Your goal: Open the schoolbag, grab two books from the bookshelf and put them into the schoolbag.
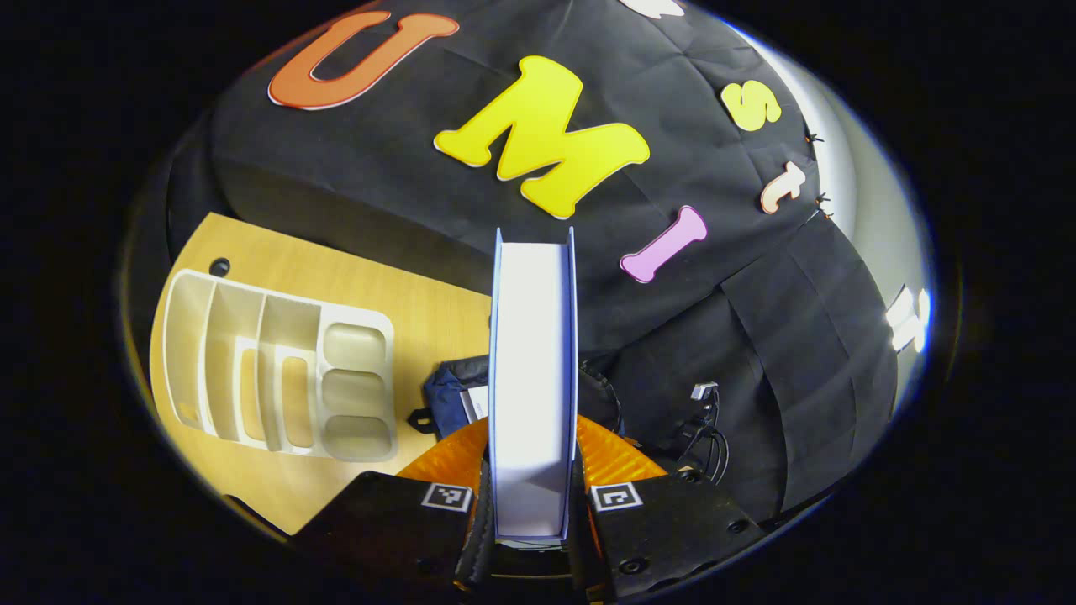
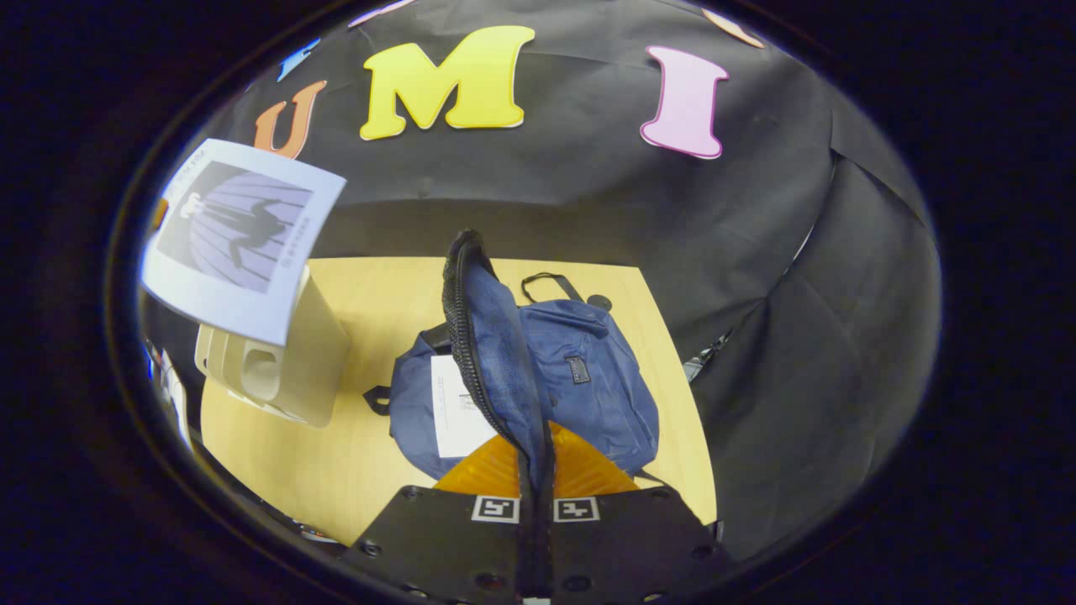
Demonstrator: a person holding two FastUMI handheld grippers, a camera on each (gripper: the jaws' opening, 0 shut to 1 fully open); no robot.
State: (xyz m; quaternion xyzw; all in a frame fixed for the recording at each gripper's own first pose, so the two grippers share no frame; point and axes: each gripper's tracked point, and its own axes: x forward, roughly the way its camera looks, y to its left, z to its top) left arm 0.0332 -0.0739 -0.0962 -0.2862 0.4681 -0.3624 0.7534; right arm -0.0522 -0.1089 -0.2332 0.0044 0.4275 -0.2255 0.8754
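Two grippers busy: left gripper [image 1: 531, 512] clamped on upright book [image 1: 533, 370] above worktop [image 1: 378, 294], beside empty bookshelf [image 1: 277, 370]; right gripper [image 2: 535, 504] pinching schoolbag [image 2: 580, 378] flap [image 2: 496, 336], second book [image 2: 458, 407] inside.

Light wooden surface [image 2: 370, 470] under everything, pale grain, rounded corner near edge. Small dark round hole [image 1: 219, 267] in surface near far corner in left gripper view; similar hole [image 2: 599, 301] at far edge in right gripper view. Black cloth wall [image 2: 588, 202] behind and to side of surface, creased, hanging in folds. Dark cables with small grey plug [image 1: 704, 391] dangling against cloth beside surface edge. Bright pale strip [image 1: 841, 168] past cloth's edge.
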